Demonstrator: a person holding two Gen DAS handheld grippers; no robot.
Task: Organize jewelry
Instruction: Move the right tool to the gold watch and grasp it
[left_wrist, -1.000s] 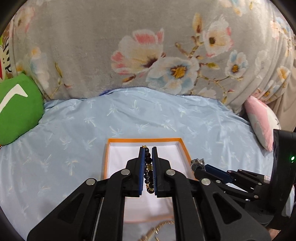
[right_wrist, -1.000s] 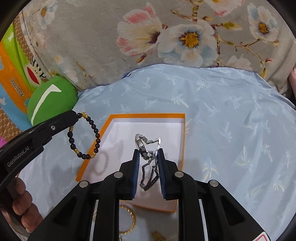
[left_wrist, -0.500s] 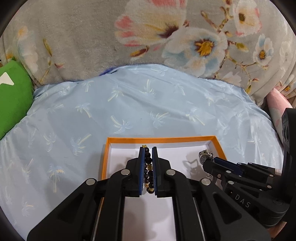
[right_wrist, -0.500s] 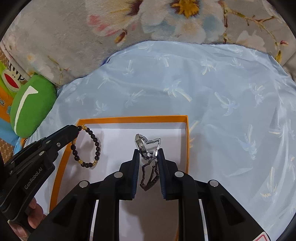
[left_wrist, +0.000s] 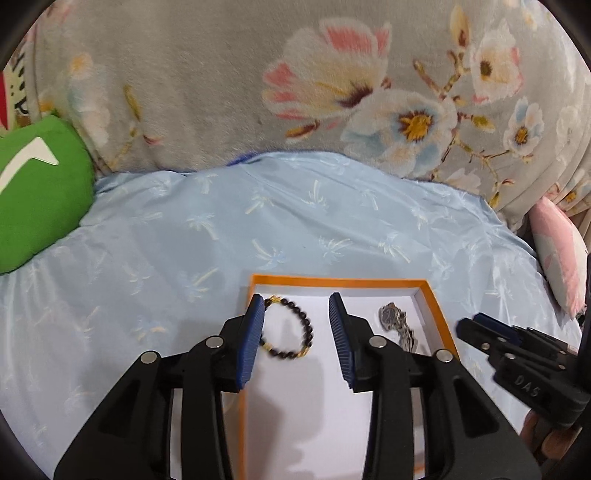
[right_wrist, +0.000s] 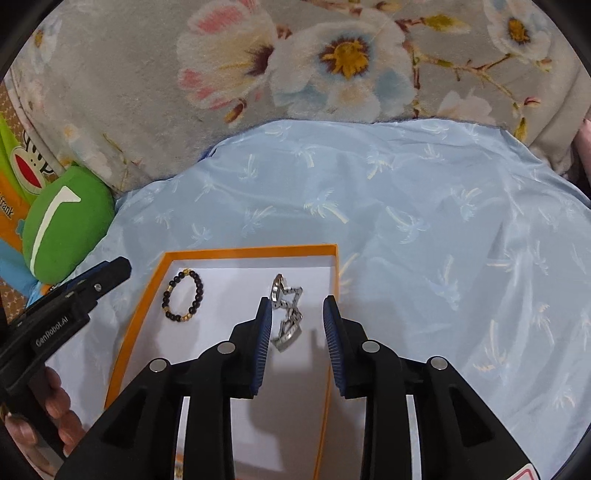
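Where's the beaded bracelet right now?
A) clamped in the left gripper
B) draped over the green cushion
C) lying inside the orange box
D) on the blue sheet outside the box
C: the beaded bracelet lies on the white floor of the orange box, beside the metal watch.

Orange-rimmed white box (left_wrist: 437, 312) on a pale blue sheet (left_wrist: 258, 221) with palm print. Black-and-gold bead bracelet (left_wrist: 291, 332), silver watch (left_wrist: 397, 323). Grey floral blanket (left_wrist: 221, 92); green pillow (left_wrist: 37, 199). Black tongs (left_wrist: 295, 332), blue pads (left_wrist: 255, 332).
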